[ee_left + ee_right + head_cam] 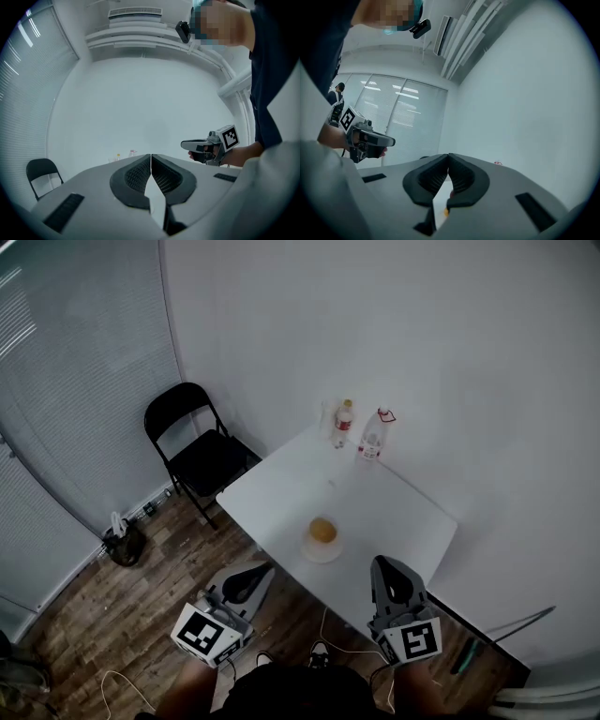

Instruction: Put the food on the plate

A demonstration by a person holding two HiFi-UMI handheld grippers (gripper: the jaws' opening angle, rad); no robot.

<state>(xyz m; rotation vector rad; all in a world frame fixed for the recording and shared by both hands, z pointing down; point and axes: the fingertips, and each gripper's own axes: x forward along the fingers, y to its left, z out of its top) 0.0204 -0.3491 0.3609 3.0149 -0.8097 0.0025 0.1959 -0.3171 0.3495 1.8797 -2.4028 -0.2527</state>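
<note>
Left gripper (262,570): we hold it off the near edge of the table (394,507), jaws together.
Right gripper (383,564): likewise, jaws together.
Plate (310,555): beside that edge.

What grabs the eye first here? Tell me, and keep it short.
A round, orange-yellow food item sits on a pale plate near the front edge of the white table, with two bottles at the table's far corner. Nearer the camera, the left gripper and right gripper point toward the table, both shut and empty.
</note>
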